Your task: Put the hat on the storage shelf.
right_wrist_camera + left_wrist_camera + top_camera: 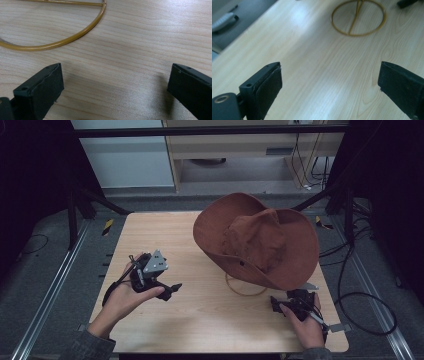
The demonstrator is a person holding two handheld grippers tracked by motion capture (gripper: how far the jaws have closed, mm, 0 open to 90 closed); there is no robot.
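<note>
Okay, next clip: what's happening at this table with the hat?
A person holds a claw in each hand over a wooden table. A brown hat sits on a gold wire stand. The left claw and right claw are both open and empty, clear of hat and stand.

No readable text, label, brand, number or sign appears on anything.

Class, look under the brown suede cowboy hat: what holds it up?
A gold wire ring base on the wooden table shows below the brown suede cowboy hat. The hat covers the stand's upper part.
</note>
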